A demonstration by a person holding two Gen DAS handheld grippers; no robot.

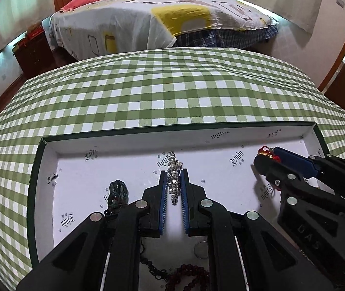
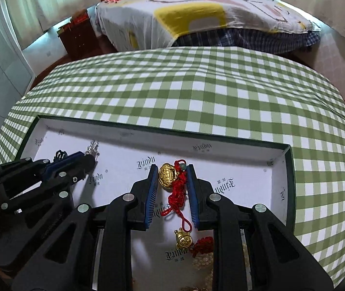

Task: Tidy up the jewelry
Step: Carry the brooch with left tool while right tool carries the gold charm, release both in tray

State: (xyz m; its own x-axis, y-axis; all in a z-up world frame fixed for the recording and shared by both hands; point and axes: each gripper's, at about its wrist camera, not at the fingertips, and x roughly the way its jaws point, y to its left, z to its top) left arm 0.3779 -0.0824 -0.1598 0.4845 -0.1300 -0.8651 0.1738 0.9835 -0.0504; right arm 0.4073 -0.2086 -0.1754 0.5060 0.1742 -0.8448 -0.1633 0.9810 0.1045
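Two pieces are hanging over the tray (image 1: 51,160) at once, so I am judging the sorting as partly done. I am holding the left tongs (image 1: 174,181) clenched on a silver chain (image 1: 174,177), a glittering strand of faceted links, just above the tray's floor near its middle. I am holding the right tongs (image 2: 172,184) clenched on a gold charm (image 2: 167,175) with a knotted red cord (image 2: 178,191), over the tray's right part. Both pieces are waiting to be laid down. Already lying in the tray are a dark green bead piece (image 1: 118,189) toward its left, a small gold figure (image 2: 182,238) with a red tassel, dark red beads (image 1: 189,276) and a thin ring (image 1: 200,249) along its near side. I am seeing nothing loose on the surface (image 1: 148,92) outside the tray.
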